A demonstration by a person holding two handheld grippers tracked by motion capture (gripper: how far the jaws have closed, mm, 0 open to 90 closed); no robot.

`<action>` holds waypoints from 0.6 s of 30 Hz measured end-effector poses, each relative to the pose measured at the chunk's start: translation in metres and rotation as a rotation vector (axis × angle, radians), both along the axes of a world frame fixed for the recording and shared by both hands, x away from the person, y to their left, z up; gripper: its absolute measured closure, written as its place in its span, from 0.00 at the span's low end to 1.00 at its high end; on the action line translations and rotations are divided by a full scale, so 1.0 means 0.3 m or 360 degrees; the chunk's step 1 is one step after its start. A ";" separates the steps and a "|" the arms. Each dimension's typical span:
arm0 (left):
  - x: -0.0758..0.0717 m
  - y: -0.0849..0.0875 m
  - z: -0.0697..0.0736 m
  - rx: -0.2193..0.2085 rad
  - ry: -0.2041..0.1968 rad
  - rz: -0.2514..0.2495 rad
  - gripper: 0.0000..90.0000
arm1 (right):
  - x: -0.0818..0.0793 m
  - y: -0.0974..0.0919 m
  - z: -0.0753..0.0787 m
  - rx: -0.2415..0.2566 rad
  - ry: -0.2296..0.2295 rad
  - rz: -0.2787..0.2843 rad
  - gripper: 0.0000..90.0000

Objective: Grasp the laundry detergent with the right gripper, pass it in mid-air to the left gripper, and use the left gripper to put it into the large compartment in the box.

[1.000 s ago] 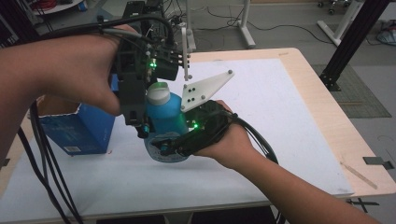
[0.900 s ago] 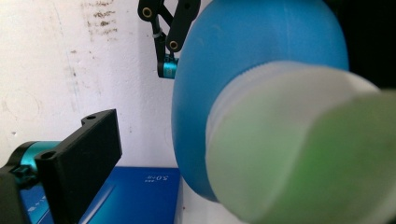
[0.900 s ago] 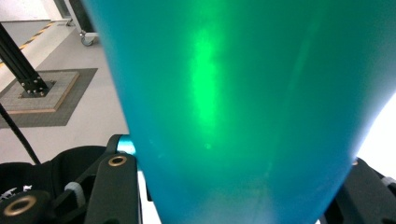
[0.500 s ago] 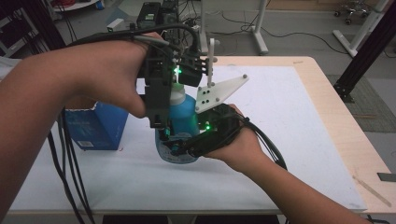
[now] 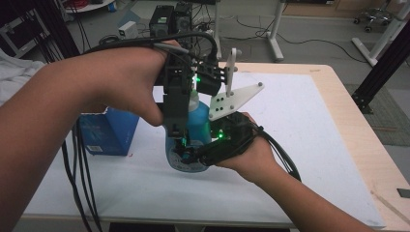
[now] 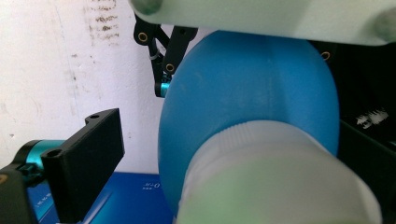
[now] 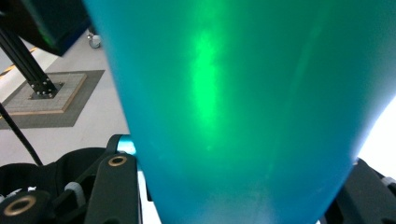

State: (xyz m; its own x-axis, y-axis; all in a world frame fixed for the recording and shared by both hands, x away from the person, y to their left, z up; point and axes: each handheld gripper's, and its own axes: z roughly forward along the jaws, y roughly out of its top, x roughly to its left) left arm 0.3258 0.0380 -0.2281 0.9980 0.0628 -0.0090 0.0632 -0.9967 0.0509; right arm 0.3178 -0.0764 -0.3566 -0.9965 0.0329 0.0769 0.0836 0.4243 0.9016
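bottle (image 5: 196, 130): blue, white cap (image 6: 275, 182), held above the counter (image 5: 300, 121), box (image 5: 104, 133) just beside
right gripper (image 5: 203, 154): clamped on the bottle's lower body, carrying it
left gripper (image 5: 181, 128): over the cap from above; left jaw stands clear of it, so jaws wide, not gripping yet
step (guess): uncap
how: centre jaws on cap, close square, twist about the bottle axis; right holds firm, no squeezing

The bottle (image 5: 196, 126) is sitting near the middle of the table (image 5: 309, 125), between both grippers. The box (image 5: 107, 131) is lying on the table just left of the bottle, behind the left forearm.
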 end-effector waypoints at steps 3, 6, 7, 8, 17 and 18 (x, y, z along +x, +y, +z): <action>0.002 0.001 0.000 -0.0002 0.0005 -0.0006 0.12 | 0.000 0.002 -0.001 0.0002 0.0001 0.0004 0.51; 0.003 -0.001 -0.002 0.0007 -0.0009 -0.0013 0.13 | 0.001 0.003 -0.001 0.0003 0.0002 0.0004 0.51; 0.002 -0.001 -0.002 0.0009 -0.0005 -0.0014 0.15 | 0.001 0.004 -0.001 0.0005 0.0001 0.0005 0.51; 0.002 -0.001 -0.002 0.0013 -0.0008 -0.0016 0.15 | 0.001 0.004 -0.001 0.0004 -0.0002 0.0003 0.51; 0.000 -0.004 -0.005 0.0031 0.0009 -0.0014 0.23 | 0.001 0.005 -0.001 0.0002 0.0007 0.0003 0.51; 0.000 -0.004 -0.005 0.0031 0.0009 -0.0014 0.23 | 0.002 0.004 -0.001 0.0002 0.0006 0.0003 0.51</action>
